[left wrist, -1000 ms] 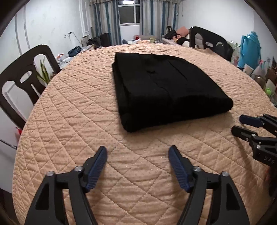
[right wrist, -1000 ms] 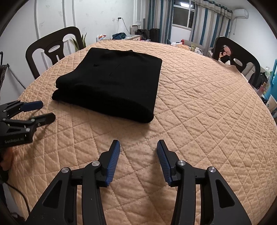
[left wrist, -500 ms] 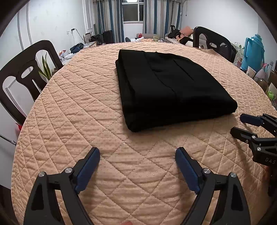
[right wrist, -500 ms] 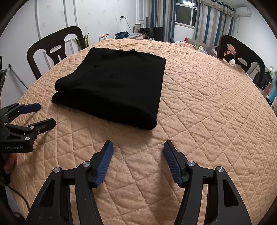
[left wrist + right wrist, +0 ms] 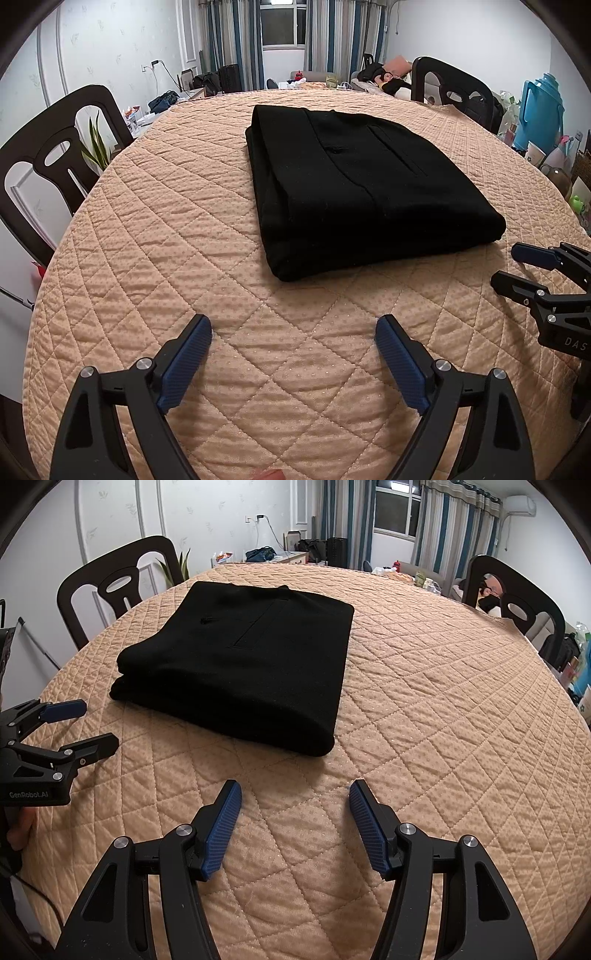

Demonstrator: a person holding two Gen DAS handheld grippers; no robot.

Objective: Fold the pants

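Black pants [image 5: 362, 192] lie folded into a thick rectangle on the round table's quilted peach cover [image 5: 184, 229]. In the left wrist view my left gripper [image 5: 293, 323] hovers over bare quilt just short of the near fold, open and empty. The right gripper [image 5: 508, 264] shows at the right edge, beside the pants' near right corner. In the right wrist view the pants [image 5: 251, 672] sit ahead and to the left. My right gripper [image 5: 294, 788] is open with nothing between its blue pads. The left gripper [image 5: 96, 725] stands open at the left, near the pants' corner.
Dark chairs stand around the table: one at the left [image 5: 48, 155] and one at the far right [image 5: 454, 88]. A blue jug [image 5: 539, 110] and clutter sit off the right rim. A seated person [image 5: 489, 594] shows behind the far chair. Bare quilt [image 5: 461, 701] stretches right of the pants.
Both grippers' jaws have spread wider than a second ago, the right one most. The pants lie as before.
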